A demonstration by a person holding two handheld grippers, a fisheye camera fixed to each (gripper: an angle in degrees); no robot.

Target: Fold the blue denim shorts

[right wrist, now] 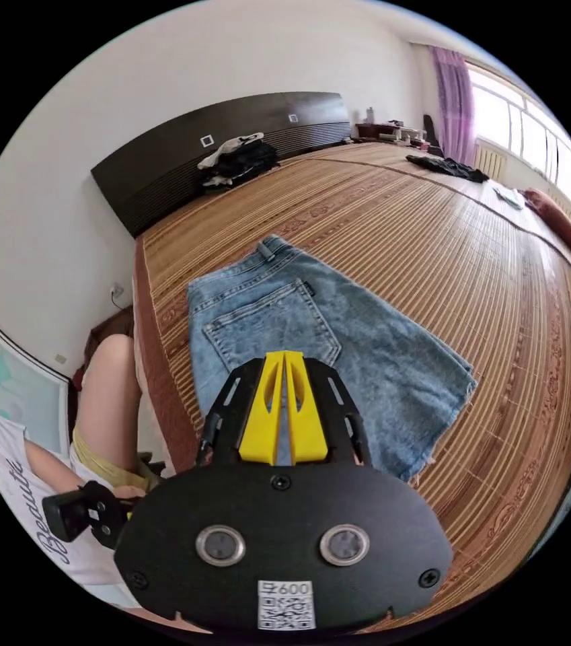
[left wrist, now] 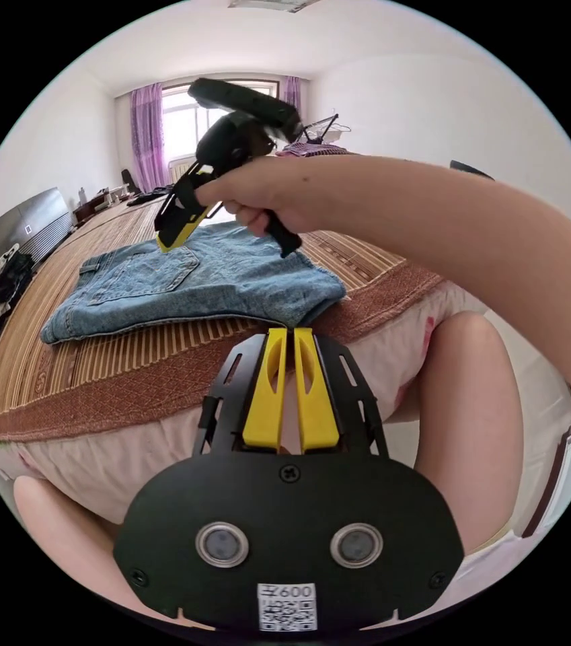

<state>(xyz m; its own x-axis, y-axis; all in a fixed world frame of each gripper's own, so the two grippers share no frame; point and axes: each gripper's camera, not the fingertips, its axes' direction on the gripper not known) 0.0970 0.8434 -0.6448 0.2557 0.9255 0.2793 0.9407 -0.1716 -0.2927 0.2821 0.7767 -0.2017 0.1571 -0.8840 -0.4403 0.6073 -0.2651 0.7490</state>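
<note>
— On the mat (right wrist: 433, 229), where are the shorts (left wrist: 191, 286)?

— Folded in half, pocket side up, lying flat near the bed's (left wrist: 130, 457) edge. Dark clothes (right wrist: 238, 161) sit far off by the headboard (right wrist: 164, 168).

— And the left gripper (left wrist: 290, 333)?

— Low in the left gripper view, off the near edge, its yellow jaws pressed together on nothing.

— The right gripper (left wrist: 174, 239)?

— A hand (left wrist: 265, 198) holds it above the shorts, tips pointing down at the denim. In the right gripper view its jaws meet too, empty, over the back pocket (right wrist: 268, 323).
</note>
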